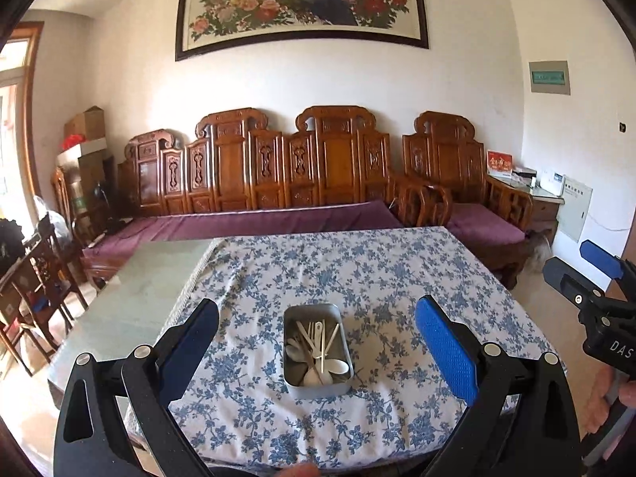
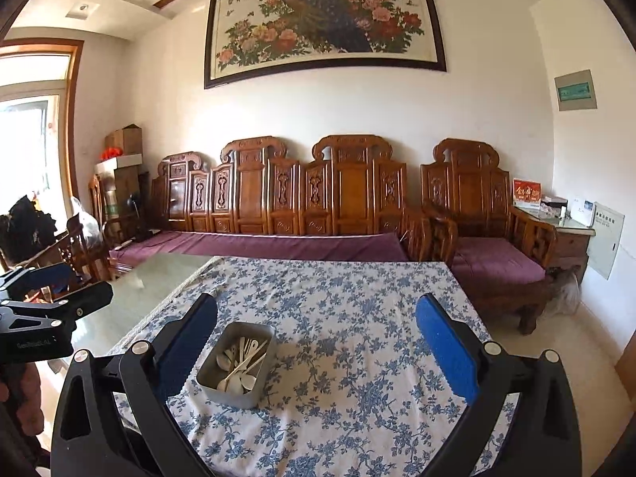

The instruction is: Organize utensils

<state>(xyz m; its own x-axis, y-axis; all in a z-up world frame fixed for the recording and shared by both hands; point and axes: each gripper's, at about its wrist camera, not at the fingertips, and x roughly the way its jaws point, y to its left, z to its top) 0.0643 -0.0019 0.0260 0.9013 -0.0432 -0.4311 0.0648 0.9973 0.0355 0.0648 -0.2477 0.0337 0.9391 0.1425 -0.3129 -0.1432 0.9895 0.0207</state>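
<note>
Resting lengthwise away from camera: metal tin of utensils | both hand-held grippers wide, empty

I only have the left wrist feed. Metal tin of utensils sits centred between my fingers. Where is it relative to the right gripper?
Observer: In the right wrist view the metal tin sits off-centre, close to that gripper's left finger.
Operator: Right gripper open?
Observer: Yes, the right gripper is wide open and holds nothing.
Operator: Anything on the cloth to the tin's right?
Observer: No, only bare floral tablecloth shows there, out to the right finger.
</note>
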